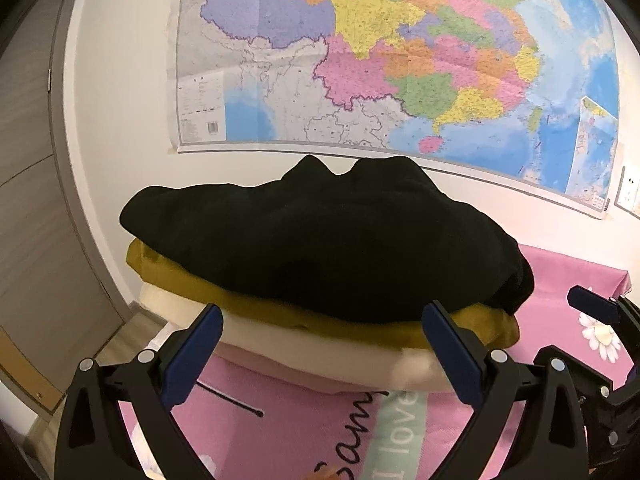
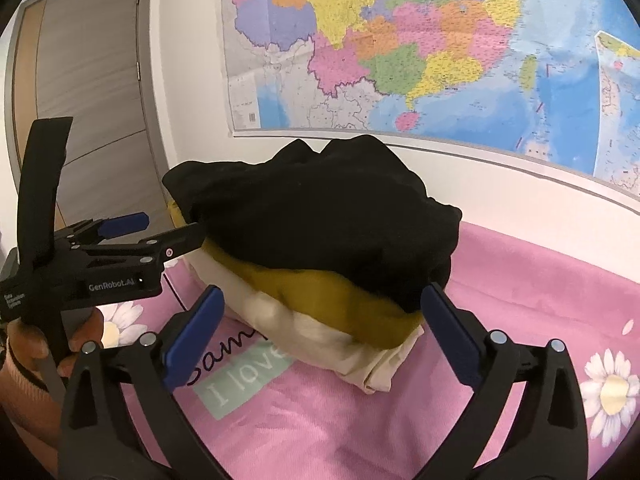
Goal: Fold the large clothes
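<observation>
Pink floral bedsheet [image 2: 520, 280], map wall behind: folded black garment [image 2: 320, 216] tops mustard [image 2: 340, 304] and cream [image 2: 312, 336] folded clothes at 12 o'clock. Both grippers' jaws open, empty; stack looks finished.

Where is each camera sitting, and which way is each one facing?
Left wrist: on the left gripper, open, facing the clothes stack and wall map; right gripper at the right edge.
Right wrist: on the right gripper, open, same stack from the right; left gripper and hand at left.
Shared: stack, map, pink sheet.
</observation>
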Demonstrator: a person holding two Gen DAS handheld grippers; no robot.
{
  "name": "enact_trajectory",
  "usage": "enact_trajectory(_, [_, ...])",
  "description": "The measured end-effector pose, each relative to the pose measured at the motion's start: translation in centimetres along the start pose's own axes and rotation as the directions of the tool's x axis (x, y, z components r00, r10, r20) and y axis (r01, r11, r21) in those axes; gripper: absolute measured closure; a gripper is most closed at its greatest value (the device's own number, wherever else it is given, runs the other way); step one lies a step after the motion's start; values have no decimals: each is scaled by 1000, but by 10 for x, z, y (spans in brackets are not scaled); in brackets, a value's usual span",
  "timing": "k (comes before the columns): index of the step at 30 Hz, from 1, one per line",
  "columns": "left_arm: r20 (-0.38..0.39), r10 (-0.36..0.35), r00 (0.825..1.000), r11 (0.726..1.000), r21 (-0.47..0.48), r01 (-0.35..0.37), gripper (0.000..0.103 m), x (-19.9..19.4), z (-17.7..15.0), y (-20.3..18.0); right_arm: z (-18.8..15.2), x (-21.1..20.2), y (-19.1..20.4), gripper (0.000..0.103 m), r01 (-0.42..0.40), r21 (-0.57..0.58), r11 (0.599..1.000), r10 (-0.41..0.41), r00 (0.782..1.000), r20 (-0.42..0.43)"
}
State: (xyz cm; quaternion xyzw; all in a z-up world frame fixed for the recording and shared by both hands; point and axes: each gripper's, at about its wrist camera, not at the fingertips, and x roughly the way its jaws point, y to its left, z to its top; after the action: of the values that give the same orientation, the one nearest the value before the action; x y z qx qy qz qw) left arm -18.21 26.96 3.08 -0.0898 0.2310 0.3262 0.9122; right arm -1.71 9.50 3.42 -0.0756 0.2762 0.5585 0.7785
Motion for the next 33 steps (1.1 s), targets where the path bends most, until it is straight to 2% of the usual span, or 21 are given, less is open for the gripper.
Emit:
enact_trajectory(12, [-24,4,1000,1000,-19,-5,6,-20,-26,-3,-23,-19,10,6,-13,3,1000,13,1000,-5])
enact_trajectory(23, [-55,-25,998,999,28,26,6,-33,-47,-17,-45,-32,14,6,4,33,999,-3,1000,-15])
enact_trajectory(33, [-55,-23,998,999,21,24,6,-43,-56,-16,-54,-42,18,6,11,46,999,-10,1000,-9])
